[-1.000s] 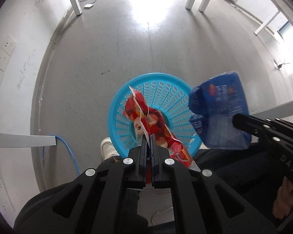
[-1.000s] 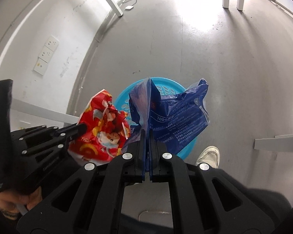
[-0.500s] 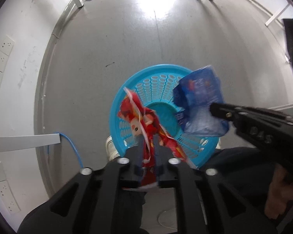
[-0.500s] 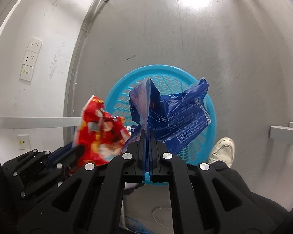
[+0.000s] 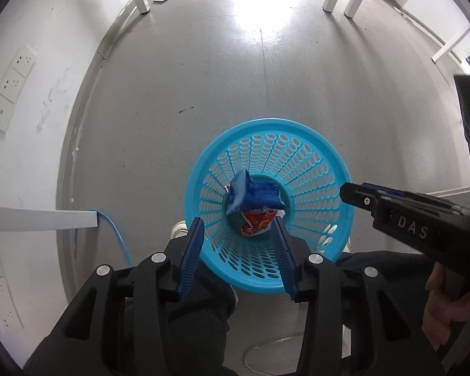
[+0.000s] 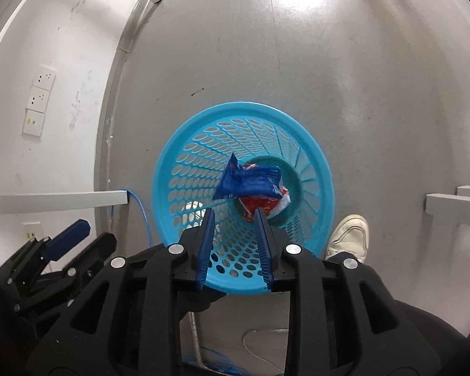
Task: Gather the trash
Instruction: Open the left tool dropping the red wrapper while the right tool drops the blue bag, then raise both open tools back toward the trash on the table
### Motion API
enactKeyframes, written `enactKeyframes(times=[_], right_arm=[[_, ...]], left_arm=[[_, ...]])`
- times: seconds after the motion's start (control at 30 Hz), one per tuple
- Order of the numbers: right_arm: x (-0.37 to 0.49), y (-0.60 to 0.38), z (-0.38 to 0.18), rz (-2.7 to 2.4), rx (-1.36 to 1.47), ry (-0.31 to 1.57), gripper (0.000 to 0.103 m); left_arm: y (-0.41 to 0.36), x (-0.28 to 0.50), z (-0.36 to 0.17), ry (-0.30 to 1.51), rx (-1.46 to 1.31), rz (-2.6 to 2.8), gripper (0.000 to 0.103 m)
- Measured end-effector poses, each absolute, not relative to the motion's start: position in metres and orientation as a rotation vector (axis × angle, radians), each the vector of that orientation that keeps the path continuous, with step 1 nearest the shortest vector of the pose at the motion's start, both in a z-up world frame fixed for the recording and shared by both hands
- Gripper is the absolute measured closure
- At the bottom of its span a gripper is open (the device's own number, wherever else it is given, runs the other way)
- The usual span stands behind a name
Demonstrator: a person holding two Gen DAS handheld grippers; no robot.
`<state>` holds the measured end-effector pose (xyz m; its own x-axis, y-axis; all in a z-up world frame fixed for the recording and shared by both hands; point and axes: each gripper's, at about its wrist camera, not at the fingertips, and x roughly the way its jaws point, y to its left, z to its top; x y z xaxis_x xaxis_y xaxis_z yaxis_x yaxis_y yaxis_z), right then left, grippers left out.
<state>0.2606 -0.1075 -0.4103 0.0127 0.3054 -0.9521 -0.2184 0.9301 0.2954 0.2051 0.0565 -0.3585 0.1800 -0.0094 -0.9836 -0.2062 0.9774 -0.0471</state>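
Trash sits at the bottom of the round blue plastic basket with holes (image 5: 310,169) on the grey floor (image 5: 203,94): a crumpled blue wrapper (image 5: 253,195) lies on a red wrapper (image 5: 257,222). Above, the left gripper (image 5: 238,227) and right gripper (image 6: 235,216) are opening, nothing between their jaws.

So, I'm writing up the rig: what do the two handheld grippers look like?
Both are black plastic. The left gripper and right gripper have blue ribbed pads and silver screws. The right one's side reads "DAS".
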Motion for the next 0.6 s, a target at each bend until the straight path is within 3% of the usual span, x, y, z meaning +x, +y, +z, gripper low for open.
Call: enactKeyframes(times=[0.37, 0.6], right_arm=[[0.218, -0.121, -0.361, 0.424, 0.011, 1.403, 0.066], [0.181, -0.117, -0.331, 0.459, -0.094, 1.311, 0.058]], left_arm=[[0.052, 0.176, -0.334, 1.342, -0.249, 0.112, 0.06], [0.046, 0.144, -0.31, 1.284, -0.248, 0.117, 0.052]])
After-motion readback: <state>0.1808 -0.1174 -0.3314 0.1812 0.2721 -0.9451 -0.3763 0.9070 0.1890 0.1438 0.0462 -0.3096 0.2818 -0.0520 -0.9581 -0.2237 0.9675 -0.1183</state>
